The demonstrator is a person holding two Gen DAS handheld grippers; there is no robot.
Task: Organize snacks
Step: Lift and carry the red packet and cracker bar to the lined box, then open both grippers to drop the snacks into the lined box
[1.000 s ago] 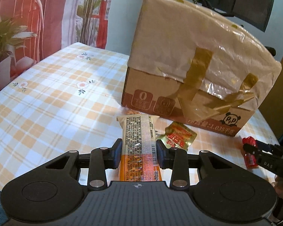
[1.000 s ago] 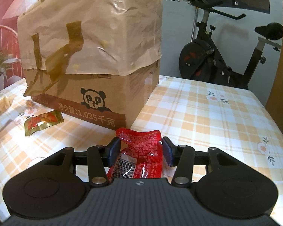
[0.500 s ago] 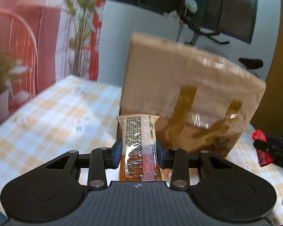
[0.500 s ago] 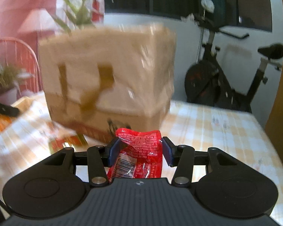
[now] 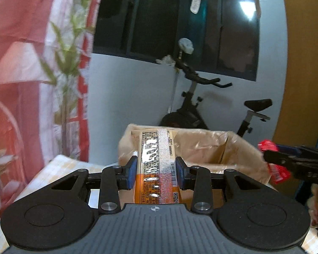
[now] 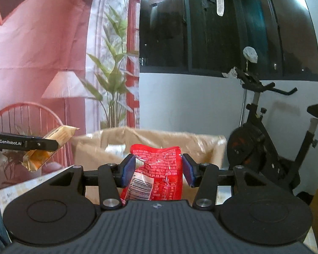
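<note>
The left gripper (image 5: 156,172) is closed on a long orange snack packet (image 5: 158,165), which is pinched across its width between the blue pads (image 5: 131,172). The packet is held upright, its printed upper end rising in front of the near rim of the cardboard box (image 5: 222,146). The box is open at the top and is lined with crinkled brown paper; its opening is seen just beyond the gripper.

The right gripper (image 6: 156,170) is closed on a red snack packet (image 6: 159,169), with a barcode showing at the lower left of the wrapper. This packet is also held just before the near rim of the box (image 6: 207,146), above the level of the table (image 6: 21,188). Something white is glimpsed inside the box, too blurred to be identified.

In the right wrist view the left gripper and its orange packet (image 6: 53,144) are seen at the far left, beside the box. In the left wrist view the right gripper (image 5: 274,158) and the red packet (image 5: 269,146) are seen at the right, near the box's right edge.

An exercise bike (image 6: 271,148) is parked behind the box against the wall, under a dark window (image 6: 222,27). A red and white curtain (image 6: 42,42) hangs at the left.
</note>
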